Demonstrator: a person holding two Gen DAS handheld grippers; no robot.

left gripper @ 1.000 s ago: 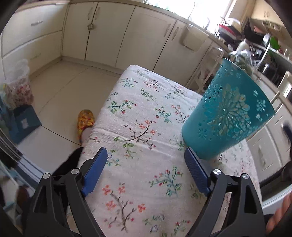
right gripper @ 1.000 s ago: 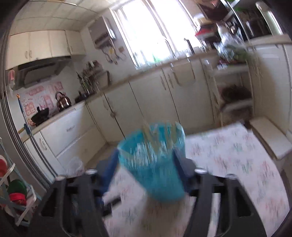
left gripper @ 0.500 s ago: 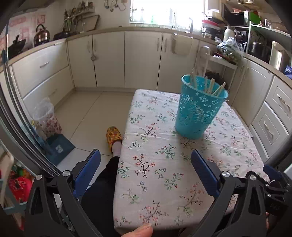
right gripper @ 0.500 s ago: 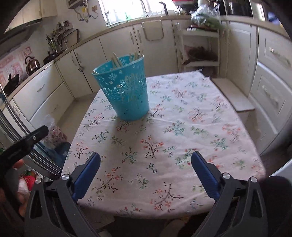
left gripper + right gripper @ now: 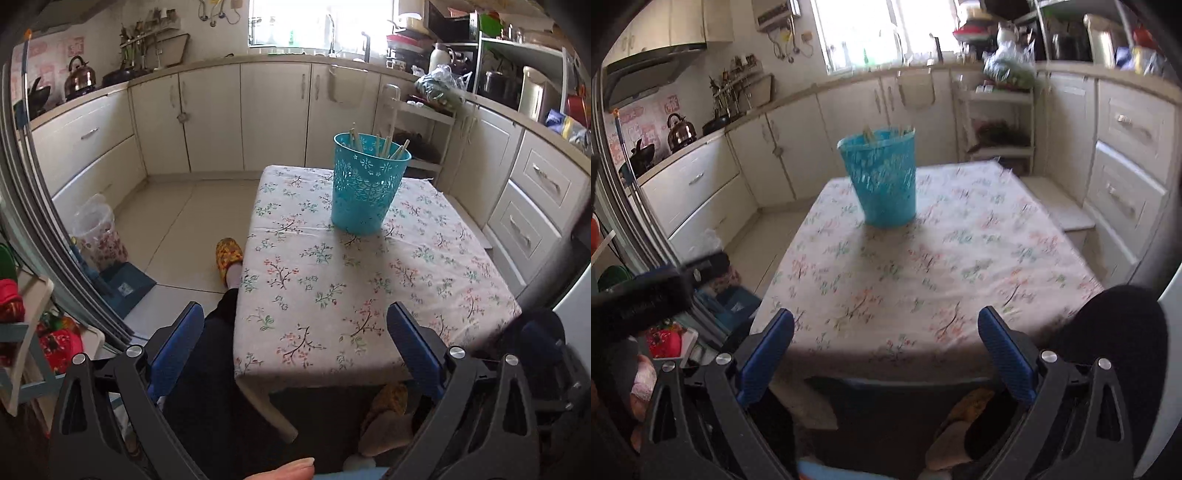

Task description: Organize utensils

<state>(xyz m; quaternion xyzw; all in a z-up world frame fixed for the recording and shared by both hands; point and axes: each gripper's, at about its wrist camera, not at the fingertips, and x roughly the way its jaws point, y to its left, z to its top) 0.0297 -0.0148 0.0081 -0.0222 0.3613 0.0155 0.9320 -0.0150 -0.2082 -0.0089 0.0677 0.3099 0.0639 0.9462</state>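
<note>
We judge the job nearly done: the chopsticks (image 5: 384, 146) stand in the blue basket (image 5: 365, 192) near the table's (image 5: 369, 295) far edge. Our left gripper (image 5: 295, 350) and right gripper (image 5: 886, 350) gape wide, empty, off the near edge.

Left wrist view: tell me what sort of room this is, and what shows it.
A home kitchen, most likely. Cream cabinets run under a counter along the walls, a kettle sits by the cooktop, and a faucet stands at the window. A teal utensil basket rests on the floral-clothed table.
</note>
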